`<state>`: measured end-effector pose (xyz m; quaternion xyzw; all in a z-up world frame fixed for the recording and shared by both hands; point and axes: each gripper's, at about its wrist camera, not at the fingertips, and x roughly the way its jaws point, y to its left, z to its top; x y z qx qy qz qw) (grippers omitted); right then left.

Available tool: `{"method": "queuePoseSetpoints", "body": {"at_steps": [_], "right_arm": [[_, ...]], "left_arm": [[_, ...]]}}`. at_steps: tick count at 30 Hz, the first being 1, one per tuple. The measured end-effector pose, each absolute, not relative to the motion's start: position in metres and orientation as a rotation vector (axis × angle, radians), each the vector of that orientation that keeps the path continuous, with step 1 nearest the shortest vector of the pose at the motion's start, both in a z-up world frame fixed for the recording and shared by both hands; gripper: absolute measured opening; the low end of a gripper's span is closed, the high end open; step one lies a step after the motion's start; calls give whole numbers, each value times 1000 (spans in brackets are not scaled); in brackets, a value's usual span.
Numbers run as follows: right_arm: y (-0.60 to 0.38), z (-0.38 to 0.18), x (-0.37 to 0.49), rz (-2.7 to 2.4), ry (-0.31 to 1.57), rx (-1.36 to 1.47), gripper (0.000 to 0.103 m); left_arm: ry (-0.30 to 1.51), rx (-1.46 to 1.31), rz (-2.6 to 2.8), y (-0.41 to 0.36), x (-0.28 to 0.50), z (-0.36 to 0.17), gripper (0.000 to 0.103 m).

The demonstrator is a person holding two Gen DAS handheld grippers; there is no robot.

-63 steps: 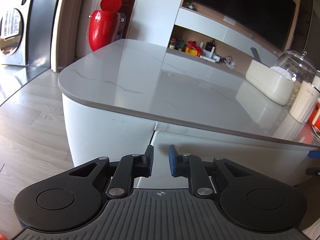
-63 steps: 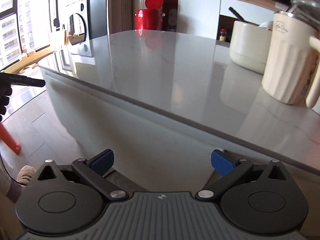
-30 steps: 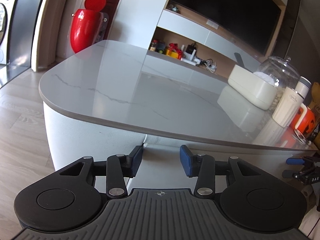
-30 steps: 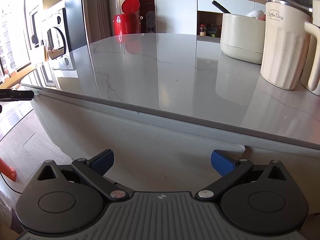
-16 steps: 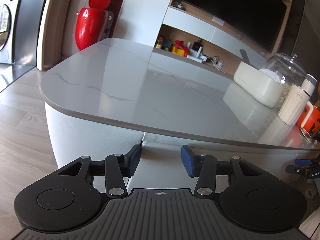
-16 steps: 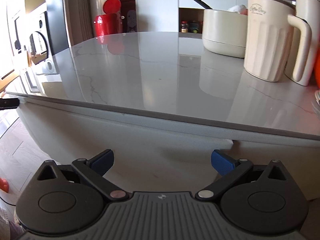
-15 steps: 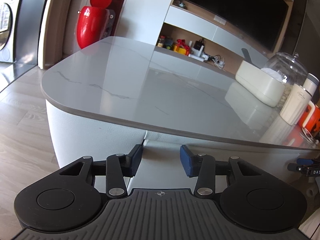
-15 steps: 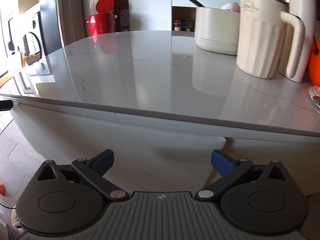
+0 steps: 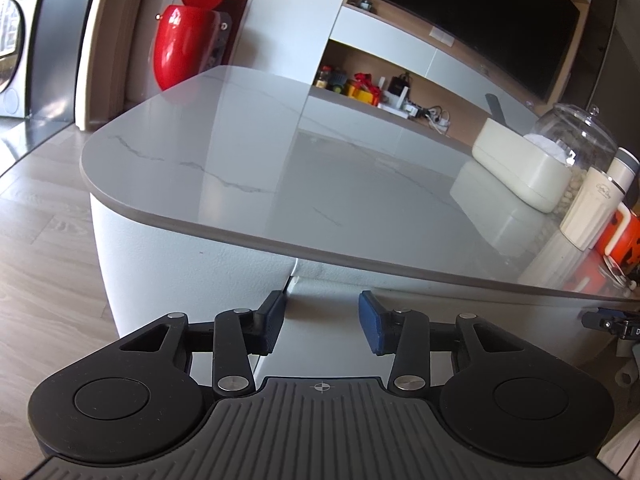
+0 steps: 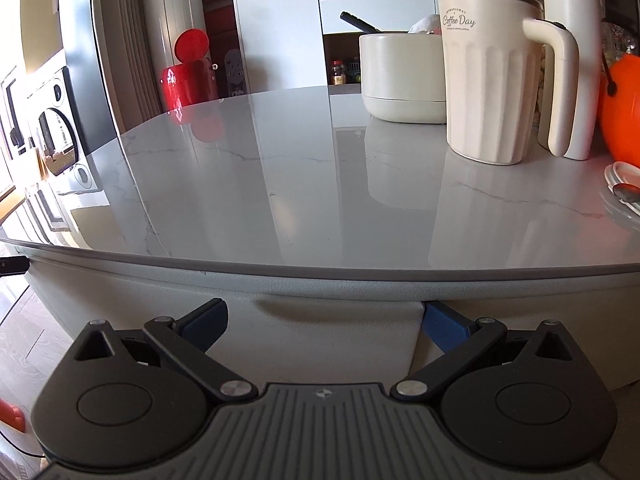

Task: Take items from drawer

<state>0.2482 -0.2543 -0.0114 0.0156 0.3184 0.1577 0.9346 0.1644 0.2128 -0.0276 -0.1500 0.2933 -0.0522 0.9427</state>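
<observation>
Left gripper and right gripper, both spread and empty, face the drawer front under the countertop edge.

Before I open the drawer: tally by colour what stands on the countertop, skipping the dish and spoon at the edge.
Cream: 3 (tub, Coffee Day cup, handled jug)
Clear glass: 1 (domed jar)
Orange: 1 (round thing, partly cut off)
Total: 5

Grey marble countertop bears cream mug, cream tub, glass jar.
</observation>
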Motion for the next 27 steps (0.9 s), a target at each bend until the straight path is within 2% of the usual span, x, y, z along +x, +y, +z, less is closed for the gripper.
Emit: {"method": "queuePoseSetpoints", "body": {"at_steps": [27], "right_arm": [[-253, -8, 251, 410, 695, -121, 103]], "left_arm": [[612, -255, -136, 205, 160, -25, 47]]}}
